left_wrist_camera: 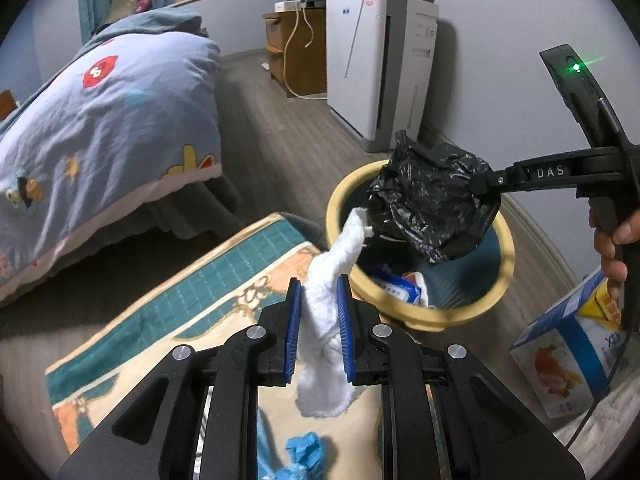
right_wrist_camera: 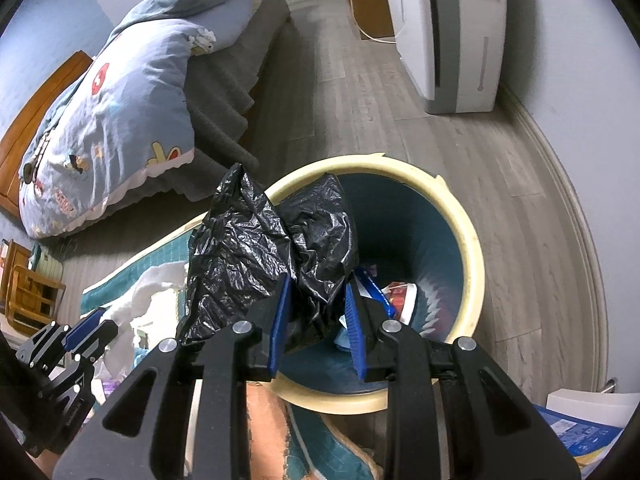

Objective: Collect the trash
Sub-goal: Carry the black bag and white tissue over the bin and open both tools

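My left gripper [left_wrist_camera: 319, 292] is shut on a long white tissue wad [left_wrist_camera: 329, 320], held above the patterned mat and just left of the bin. My right gripper [right_wrist_camera: 316, 300] is shut on a crumpled black plastic bag [right_wrist_camera: 272, 248], held over the near-left rim of the round bin [right_wrist_camera: 472, 248]. The bin has a cream rim and teal inside, with wrappers [right_wrist_camera: 396, 296] at the bottom. In the left wrist view the black bag [left_wrist_camera: 434, 200] hangs over the bin [left_wrist_camera: 412, 318] from the right gripper [left_wrist_camera: 490, 200]. The left gripper [right_wrist_camera: 86, 330] shows at lower left in the right wrist view.
A blue crumpled scrap [left_wrist_camera: 306, 450] lies on the teal and orange mat [left_wrist_camera: 180, 308] under my left gripper. A carton [left_wrist_camera: 568, 360] stands right of the bin. A bed with a blue quilt [left_wrist_camera: 104, 120] is to the left, a white air purifier [left_wrist_camera: 376, 64] by the far wall.
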### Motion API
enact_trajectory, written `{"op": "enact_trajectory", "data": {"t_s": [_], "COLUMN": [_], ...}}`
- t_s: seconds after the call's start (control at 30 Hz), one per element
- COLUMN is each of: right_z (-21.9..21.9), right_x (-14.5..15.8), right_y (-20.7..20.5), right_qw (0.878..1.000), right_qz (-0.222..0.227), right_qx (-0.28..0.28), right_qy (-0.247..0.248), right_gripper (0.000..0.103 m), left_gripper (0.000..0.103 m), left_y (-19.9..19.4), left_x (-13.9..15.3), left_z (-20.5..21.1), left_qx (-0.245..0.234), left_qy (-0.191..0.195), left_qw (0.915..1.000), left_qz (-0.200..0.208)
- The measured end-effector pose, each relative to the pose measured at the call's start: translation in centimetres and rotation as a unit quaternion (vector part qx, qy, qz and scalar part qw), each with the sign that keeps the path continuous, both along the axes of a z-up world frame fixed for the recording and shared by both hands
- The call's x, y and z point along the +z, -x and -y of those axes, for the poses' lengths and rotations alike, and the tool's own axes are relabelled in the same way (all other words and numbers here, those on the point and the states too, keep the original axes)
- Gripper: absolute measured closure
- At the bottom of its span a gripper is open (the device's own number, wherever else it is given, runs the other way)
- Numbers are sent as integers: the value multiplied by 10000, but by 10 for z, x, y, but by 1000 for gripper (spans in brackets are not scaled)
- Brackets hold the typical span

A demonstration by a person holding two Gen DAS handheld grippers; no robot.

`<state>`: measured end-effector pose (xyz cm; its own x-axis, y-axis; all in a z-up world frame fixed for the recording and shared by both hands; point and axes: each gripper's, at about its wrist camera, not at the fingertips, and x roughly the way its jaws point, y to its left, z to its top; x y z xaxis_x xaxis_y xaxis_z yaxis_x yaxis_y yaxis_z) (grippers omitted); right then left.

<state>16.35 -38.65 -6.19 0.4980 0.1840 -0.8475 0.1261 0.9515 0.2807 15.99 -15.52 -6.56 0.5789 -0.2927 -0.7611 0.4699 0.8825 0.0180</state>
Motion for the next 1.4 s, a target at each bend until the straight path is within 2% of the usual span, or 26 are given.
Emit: {"op": "enact_trajectory", "data": {"t_s": [0.23, 0.47, 0.93, 1.07, 1.2, 1.27, 1.3, 1.33, 1.4], "right_z": [21, 37, 51, 53, 56, 56, 55, 54, 51], "right_x": [-8, -21, -25, -21, -10, -9, -10, -11, -12], "right_y": [2, 4, 9, 11, 15, 15, 15, 14, 13], "right_qw": [9996, 9981, 9939, 9934, 9922, 9926, 9931, 9935, 9940], "right_qz": [-99, -288, -427, -298, -1, 25, 3, -31, -71], "right_qx": [-269, -535, -943, -1017, -1147, -1131, -1098, -1059, -984], "right_qy": [69, 63, 388, 437, 479, 440, 423, 423, 471], "right_gripper": [77, 77, 77, 77, 75, 70, 64, 60, 50], "left_gripper": [84, 84, 84, 84, 84, 79, 71, 58, 48], "left_y": [-4, -9, -20, -22, -17, -16, -17, -17, -17], "left_x": [-3, -6, -15, -8, 10, 15, 14, 12, 8], "left_z": [16, 29, 55, 57, 60, 63, 66, 68, 71], "left_qx": [-10, -13, -132, -139, -209, -240, -244, -244, -252], "left_qy": [111, 387, 367, 644, 998, 1138, 1142, 1131, 1089], "left_qw": [9999, 9991, 9992, 9978, 9941, 9922, 9923, 9925, 9931], "left_qz": [-5, -170, -107, 16, 369, 455, 424, 388, 346]}}
